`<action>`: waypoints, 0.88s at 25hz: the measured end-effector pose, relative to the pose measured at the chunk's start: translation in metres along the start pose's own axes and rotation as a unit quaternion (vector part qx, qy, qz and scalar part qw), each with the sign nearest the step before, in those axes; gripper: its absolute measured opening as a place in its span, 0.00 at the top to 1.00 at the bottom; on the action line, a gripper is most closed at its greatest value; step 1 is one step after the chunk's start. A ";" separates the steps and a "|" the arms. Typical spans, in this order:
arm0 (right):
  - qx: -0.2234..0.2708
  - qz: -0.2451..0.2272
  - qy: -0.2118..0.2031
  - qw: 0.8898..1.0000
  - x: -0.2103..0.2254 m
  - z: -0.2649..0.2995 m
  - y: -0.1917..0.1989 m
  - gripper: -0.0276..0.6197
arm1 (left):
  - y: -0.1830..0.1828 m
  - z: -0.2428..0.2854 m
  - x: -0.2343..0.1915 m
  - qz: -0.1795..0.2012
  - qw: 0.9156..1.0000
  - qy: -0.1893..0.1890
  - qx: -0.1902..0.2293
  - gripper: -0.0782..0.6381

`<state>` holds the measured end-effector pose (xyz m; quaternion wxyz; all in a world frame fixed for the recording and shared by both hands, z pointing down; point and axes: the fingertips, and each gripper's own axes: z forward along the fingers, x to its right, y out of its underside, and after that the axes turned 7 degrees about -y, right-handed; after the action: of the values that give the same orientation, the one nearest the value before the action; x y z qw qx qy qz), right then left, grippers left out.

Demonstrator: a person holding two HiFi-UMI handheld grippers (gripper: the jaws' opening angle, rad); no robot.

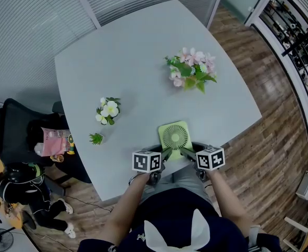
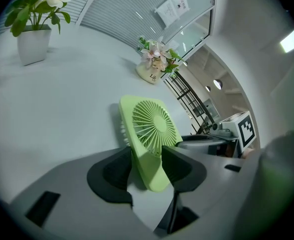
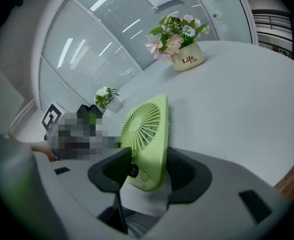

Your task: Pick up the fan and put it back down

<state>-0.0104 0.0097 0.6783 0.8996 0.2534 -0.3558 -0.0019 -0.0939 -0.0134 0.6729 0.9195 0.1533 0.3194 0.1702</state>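
- Fingers [image 2: 179, 165] of the left gripper [image 2: 147, 159] are clamped on the fan [image 2: 149, 134], one dark pad on the grille face and the other on the back, taking its lower left edge.
- Right gripper [image 3: 149, 166] does the same on the opposite lower edge. One pad sits against the small knob below the grille and the other on the flat back.
- Gripping low on both sides probably keeps the thin, flat body from twisting or tipping when it is lifted.
- From the head view the fan stands on edge near the near rim of the table [image 1: 143, 51], between the two marker cubes. It leans back slightly, and I cannot tell whether its base is off the surface.
- The flat back and plastic frame give the pads firm, even faces, whereas the grille ribs may flex under pressure.
- Farther out, a pink flower pot [image 1: 192, 70], a white flower pot [image 1: 108, 111] and a small green plant [image 1: 96, 138] stand well apart from the fan, leaving room to raise and lower it.
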 end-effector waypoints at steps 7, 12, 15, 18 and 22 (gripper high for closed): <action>-0.002 0.000 0.004 1.000 -0.003 -0.001 0.000 0.63 | 0.000 -0.003 -0.002 -0.003 1.000 -0.007 0.002 0.62; 0.000 0.001 0.001 1.000 -0.006 -0.002 -0.004 0.63 | -0.004 -0.006 -0.003 -0.005 1.000 -0.014 0.007 0.62; 0.003 0.000 0.000 1.000 -0.008 -0.002 -0.007 0.63 | -0.007 -0.009 0.000 -0.009 1.000 -0.008 0.014 0.62; 0.007 -0.002 0.000 1.000 -0.010 -0.003 -0.011 0.63 | -0.011 -0.011 -0.001 -0.012 1.000 -0.010 0.020 0.62; 0.014 -0.003 -0.004 1.000 -0.013 -0.005 -0.018 0.63 | -0.017 -0.014 0.001 -0.015 0.999 -0.007 0.028 0.62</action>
<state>-0.0136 -0.0016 0.6589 0.8946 0.2668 -0.3585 -0.0004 -0.0985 -0.0257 0.6555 0.9193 0.1759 0.3202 0.1466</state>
